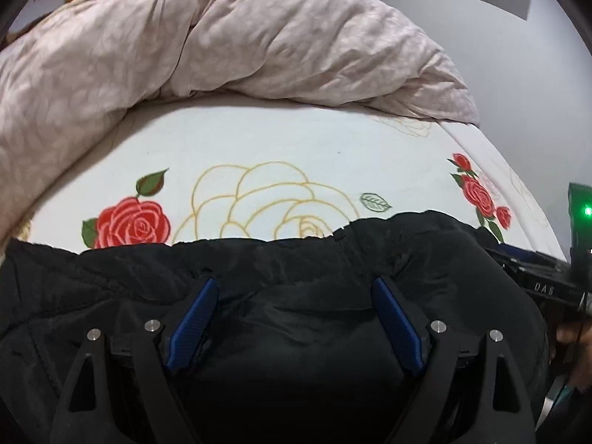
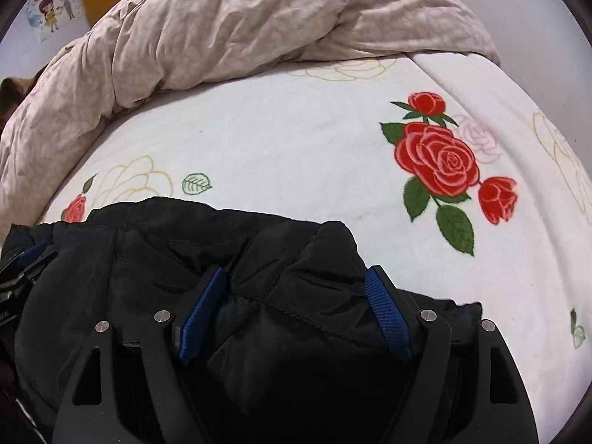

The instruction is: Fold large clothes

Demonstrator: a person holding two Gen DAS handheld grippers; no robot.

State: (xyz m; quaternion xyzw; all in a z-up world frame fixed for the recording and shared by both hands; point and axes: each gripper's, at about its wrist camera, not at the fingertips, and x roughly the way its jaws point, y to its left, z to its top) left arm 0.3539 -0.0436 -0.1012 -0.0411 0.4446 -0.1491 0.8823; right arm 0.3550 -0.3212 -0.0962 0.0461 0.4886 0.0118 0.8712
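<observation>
The black jacket [image 1: 296,318] lies bunched on the rose-print sheet [image 1: 266,140], at the near edge of the bed. It fills the 6 o'clock half of both wrist views, and the pink duvet [image 1: 207,40] is heaped at 12 o'clock.

The left gripper [image 1: 294,292] is spread wide above the jacket, its blue pads [image 1: 192,325] on either side of a smooth dark panel; nothing is pinched. The right gripper [image 2: 298,281] is spread too. A puffy quilted fold rises between its pads [image 2: 201,314] and seems to brush the left one, but whether it is pressed I cannot tell.

The jacket looks padded and soft, light for its bulk, with a slick nylon shell. It will likely sag, spring back from a crease, and slide out of a shallow pinch. A stitched seam or the hem at 12 o'clock [image 1: 340,235] should hold better than the puffed middle. Taking a deep bite of cloth at two well-apart points would keep the edge straight. In the left view the other gripper's body shows at 3 o'clock.
</observation>
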